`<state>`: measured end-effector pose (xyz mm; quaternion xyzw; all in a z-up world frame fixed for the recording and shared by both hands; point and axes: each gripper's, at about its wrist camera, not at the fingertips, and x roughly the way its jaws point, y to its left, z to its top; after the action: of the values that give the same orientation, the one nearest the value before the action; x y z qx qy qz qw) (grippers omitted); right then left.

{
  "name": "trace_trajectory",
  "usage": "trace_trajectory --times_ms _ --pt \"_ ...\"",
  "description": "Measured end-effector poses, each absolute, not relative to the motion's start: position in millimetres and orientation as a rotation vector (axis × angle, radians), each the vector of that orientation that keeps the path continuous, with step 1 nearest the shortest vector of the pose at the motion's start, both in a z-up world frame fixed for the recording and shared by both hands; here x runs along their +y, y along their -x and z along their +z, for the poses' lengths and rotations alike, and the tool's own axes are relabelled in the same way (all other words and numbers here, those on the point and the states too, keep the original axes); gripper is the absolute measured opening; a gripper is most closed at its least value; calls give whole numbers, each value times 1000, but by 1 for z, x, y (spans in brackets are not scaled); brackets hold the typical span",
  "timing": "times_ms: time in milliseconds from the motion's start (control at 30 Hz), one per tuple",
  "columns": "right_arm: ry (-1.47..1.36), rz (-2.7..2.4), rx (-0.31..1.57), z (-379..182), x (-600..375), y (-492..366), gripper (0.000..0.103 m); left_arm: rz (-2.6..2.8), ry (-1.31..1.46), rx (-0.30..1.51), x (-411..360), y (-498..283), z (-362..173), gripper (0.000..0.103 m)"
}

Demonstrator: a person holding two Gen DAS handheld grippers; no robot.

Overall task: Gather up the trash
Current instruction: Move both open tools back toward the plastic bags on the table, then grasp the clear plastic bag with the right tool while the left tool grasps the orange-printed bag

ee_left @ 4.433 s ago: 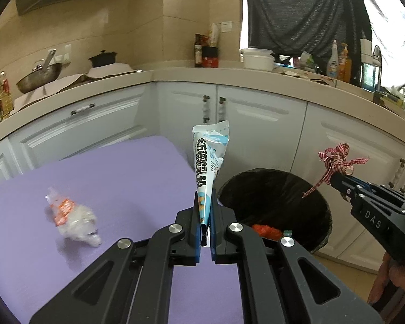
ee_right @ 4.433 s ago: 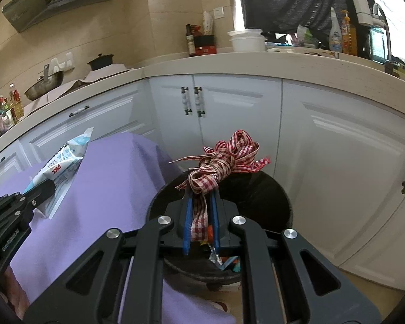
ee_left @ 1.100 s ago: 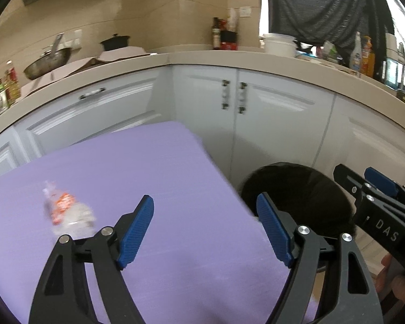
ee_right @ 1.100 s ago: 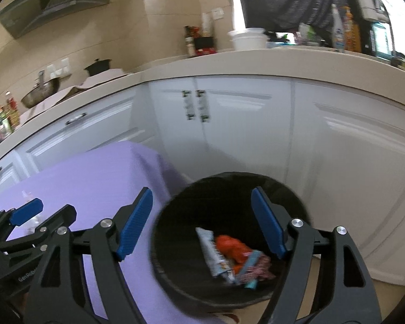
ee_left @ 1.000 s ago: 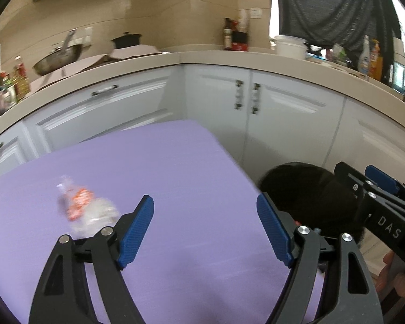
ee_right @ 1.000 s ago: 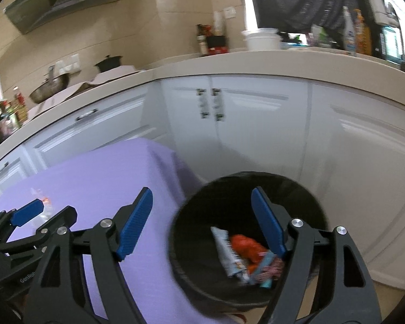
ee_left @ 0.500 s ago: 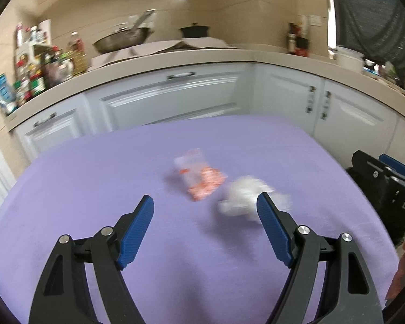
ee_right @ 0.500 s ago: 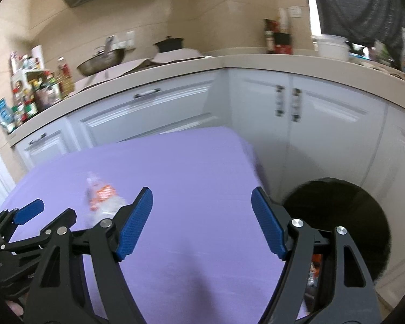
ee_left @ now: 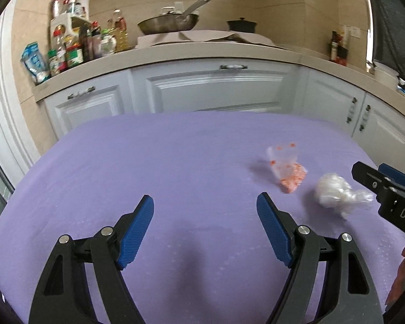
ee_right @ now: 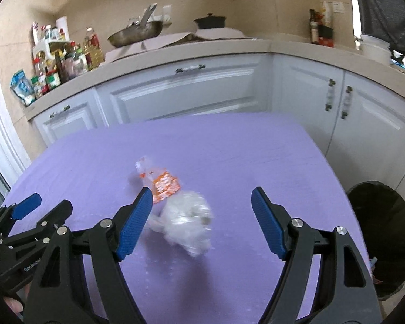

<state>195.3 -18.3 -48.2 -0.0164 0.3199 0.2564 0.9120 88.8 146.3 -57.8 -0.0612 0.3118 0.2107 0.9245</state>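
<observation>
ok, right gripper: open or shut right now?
Open. The right gripper has its blue pads spread wide with nothing clamped; the crumpled clear plastic lies on the purple table beyond them.

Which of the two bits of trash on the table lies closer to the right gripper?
The crumpled clear plastic wad, lying between the right gripper's open fingers; the orange-printed wrapper lies beyond it, farther up the purple table.

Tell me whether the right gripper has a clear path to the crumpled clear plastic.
Probably yes: the right gripper is open and empty, the crumpled clear plastic lies ahead between its fingers, nothing on it.
</observation>
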Motion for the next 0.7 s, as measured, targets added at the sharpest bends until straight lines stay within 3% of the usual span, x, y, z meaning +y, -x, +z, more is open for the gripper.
trace_trajectory --times_ms 500,700 --pt "109 504 834 -84 19 -210 73 431 181 663 174 -85 -65 76" --pt "103 506 871 -90 16 -215 56 410 177 664 169 -90 -64 76"
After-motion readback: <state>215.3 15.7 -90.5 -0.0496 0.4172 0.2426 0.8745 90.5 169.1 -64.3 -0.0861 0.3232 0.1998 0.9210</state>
